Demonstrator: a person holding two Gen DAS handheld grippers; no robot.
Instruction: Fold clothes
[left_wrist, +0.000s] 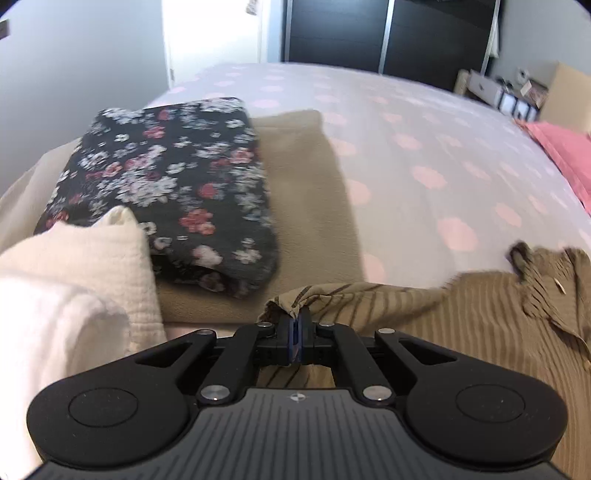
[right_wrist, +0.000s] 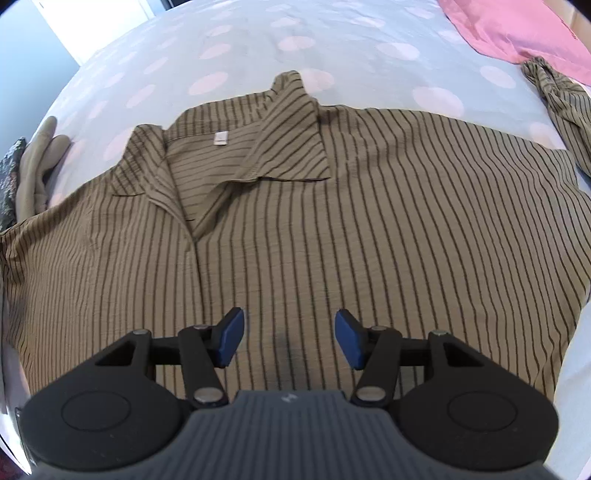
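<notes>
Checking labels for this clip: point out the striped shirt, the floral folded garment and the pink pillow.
striped shirt (right_wrist: 369, 206): right wrist view, on its chest panel.
floral folded garment (left_wrist: 173, 177): left wrist view, on its top face.
pink pillow (right_wrist: 517, 29): right wrist view, on its near part.

Landmark: striped shirt, spread flat across the near part of the bed. Beyond its collar, open dotted bedcover, free for passage. Left of it, blocked by a stack: floral folded garment on a beige folded cloth, white folded cloth nearest. Far right of it, pink pillow at the bed edge, touched by a bunched sleeve.
</notes>
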